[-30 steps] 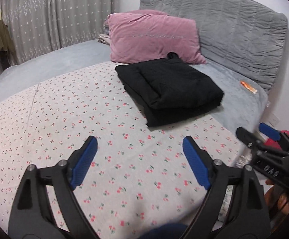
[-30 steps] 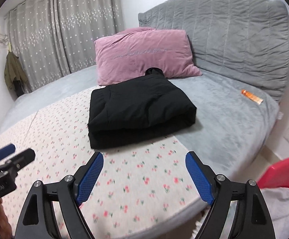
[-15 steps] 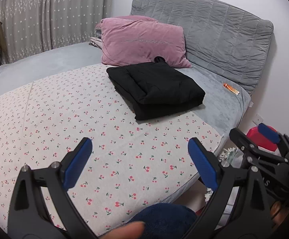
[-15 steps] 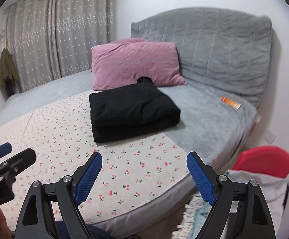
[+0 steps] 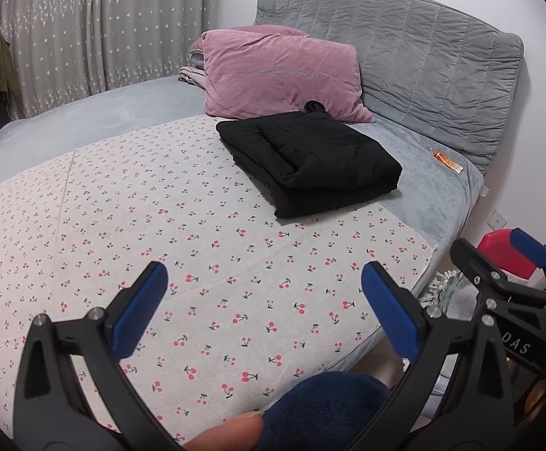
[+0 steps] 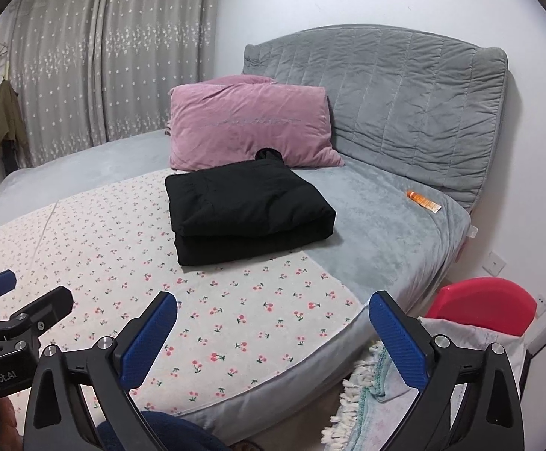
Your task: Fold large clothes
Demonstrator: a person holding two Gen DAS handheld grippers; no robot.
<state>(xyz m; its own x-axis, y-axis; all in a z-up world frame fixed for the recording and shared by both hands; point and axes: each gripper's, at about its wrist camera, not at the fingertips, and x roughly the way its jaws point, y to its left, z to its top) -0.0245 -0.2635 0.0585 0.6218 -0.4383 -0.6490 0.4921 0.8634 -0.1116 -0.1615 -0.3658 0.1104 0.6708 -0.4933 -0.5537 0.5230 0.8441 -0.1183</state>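
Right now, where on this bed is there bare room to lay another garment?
The cherry-print sheet lies bare in front and left of the folded black garment. Bare grey cover runs to the orange tube. Crowded: the pink pillow touches the garment.

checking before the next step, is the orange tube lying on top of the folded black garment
No, the orange tube lies on the grey bed cover near the headboard, apart from the folded black garment.
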